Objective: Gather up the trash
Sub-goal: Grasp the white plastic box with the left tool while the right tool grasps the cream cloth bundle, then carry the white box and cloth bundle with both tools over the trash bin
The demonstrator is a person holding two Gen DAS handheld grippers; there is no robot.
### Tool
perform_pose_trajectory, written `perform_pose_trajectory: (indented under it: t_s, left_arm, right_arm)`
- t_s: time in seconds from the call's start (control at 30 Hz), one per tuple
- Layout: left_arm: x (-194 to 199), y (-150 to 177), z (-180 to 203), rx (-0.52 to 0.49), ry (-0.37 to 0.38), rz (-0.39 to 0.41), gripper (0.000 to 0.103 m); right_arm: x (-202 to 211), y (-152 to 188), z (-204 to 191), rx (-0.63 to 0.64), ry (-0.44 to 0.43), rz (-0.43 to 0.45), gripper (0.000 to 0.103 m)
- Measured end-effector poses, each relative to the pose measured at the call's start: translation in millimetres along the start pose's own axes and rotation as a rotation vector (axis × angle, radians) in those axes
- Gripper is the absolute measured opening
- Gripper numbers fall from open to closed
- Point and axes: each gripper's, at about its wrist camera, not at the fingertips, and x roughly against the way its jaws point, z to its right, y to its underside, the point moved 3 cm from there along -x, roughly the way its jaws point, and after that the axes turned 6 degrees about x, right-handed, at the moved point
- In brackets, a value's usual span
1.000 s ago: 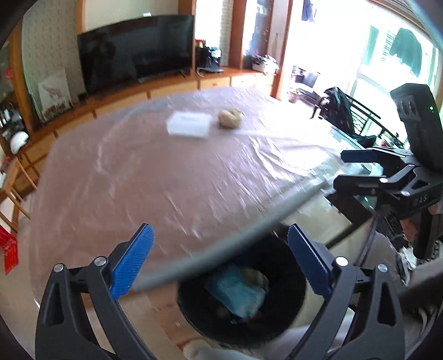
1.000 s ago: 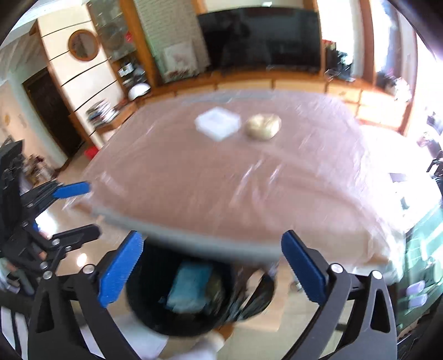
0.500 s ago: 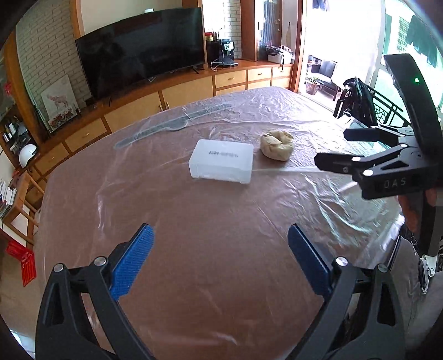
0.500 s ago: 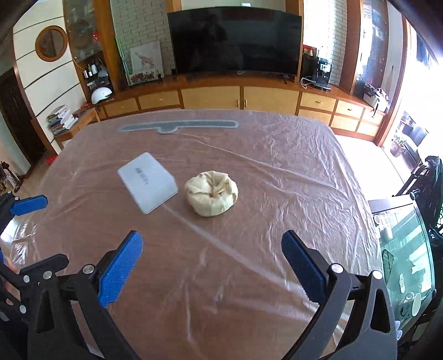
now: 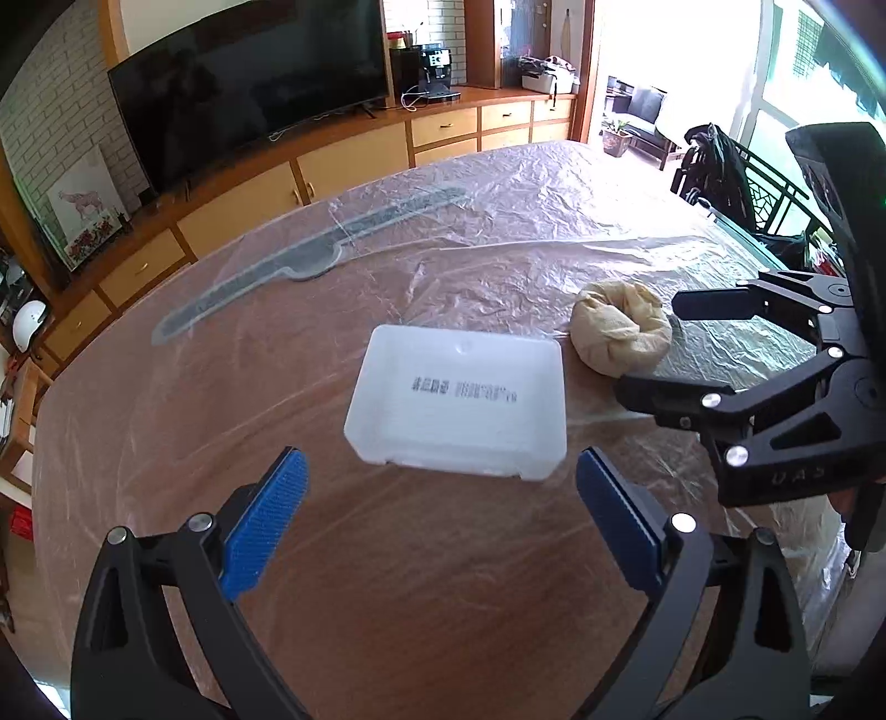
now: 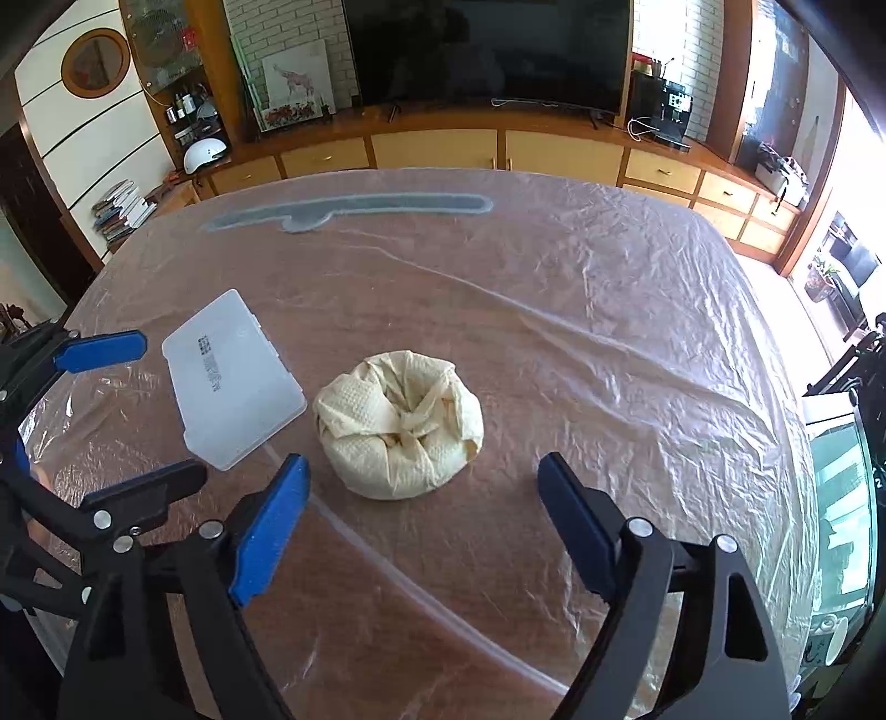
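A white plastic box lies on the table's clear plastic cover. A crumpled cream paper ball sits just to its right. My left gripper is open and hovers at the box's near edge, its blue pads wider than the box. My right gripper is at the ball. Its jaws are closing with the ball's near part between the fingertips, and the pads stand clear of the paper.
A grey strip lies under the cover toward the far edge. Behind the table stand a television and low wooden cabinets. A dark chair with a bag stands off the right edge.
Both grippers moved from above a black bin at the table's edge forward over the table to the box and the ball. The bin has left view. The right jaws have narrowed.
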Motion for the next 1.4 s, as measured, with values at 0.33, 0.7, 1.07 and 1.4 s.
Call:
perform_pose_trajectory:
  t_s: [0.33, 0.7, 1.07, 1.4]
  left_arm:
    - [-15.2, -12.2, -3.0, -0.020, 0.023, -0.010, 0.085]
    - [-9.6, -14.3, -4.6, -0.028, 0.024, 0.014, 0.082]
    - [11.8, 0.5, -6.3, 0.025, 0.039, 0.027, 0.082]
    - [39.8, 29.8, -11.4, 0.076, 0.045, 0.043, 0.082]
  right_arm:
    - [-9.1, -13.2, -11.9, 0.077, 0.028, 0.017, 0.066]
    - [-0.8, -16.2, -19.7, 0.077, 0.002, 0.056, 0.050]
    - [22.5, -7.8, -14.3, -0.053, -0.154, 0.085, 0.050]
    - [34.2, 14.8, -17.3, -0.152, -0.258, 0.070, 0.050]
